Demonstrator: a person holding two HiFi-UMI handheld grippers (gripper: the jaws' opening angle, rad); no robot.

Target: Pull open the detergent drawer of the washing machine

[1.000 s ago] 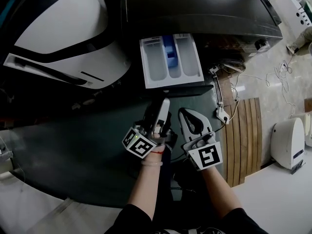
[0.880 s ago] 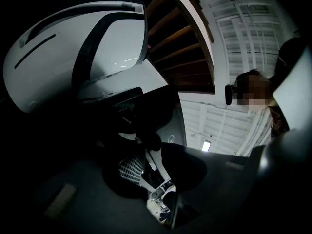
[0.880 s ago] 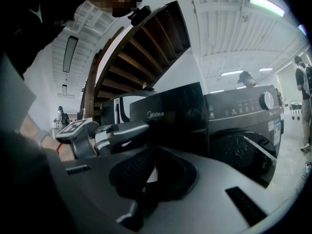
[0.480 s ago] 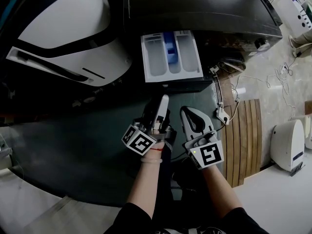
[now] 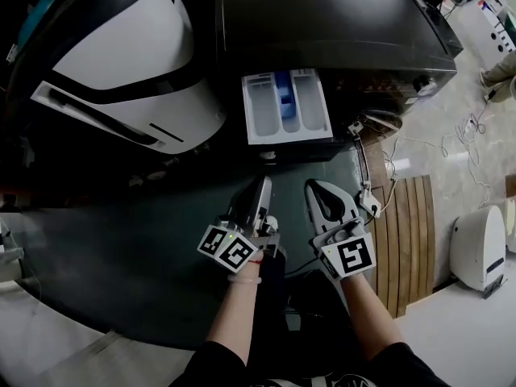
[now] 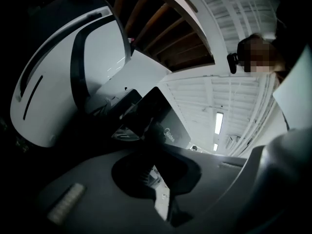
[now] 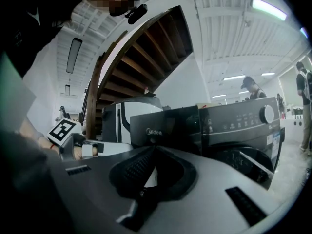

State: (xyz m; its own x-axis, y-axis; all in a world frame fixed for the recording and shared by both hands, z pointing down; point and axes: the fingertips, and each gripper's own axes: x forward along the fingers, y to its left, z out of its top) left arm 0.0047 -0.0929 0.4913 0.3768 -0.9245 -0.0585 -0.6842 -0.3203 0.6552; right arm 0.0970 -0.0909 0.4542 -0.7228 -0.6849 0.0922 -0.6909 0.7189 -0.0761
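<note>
- Progress: detergent drawer (image 5: 286,107) stands pulled out of the washing machine (image 5: 339,22), so I judge the pull itself done, with nothing left but drawing both tools clear
- Position: the drawer lies straight ahead of both sets of fingers, apart from them, and nothing touches it
- Left gripper (image 5: 264,184): fingers pressed together, empty
- Right gripper (image 5: 319,189): fingers together too, holding nothing
- Contents: three compartments; the outer two look bare, the middle one carries a blue insert (image 5: 284,93), and I see no powder or liquid
</note>
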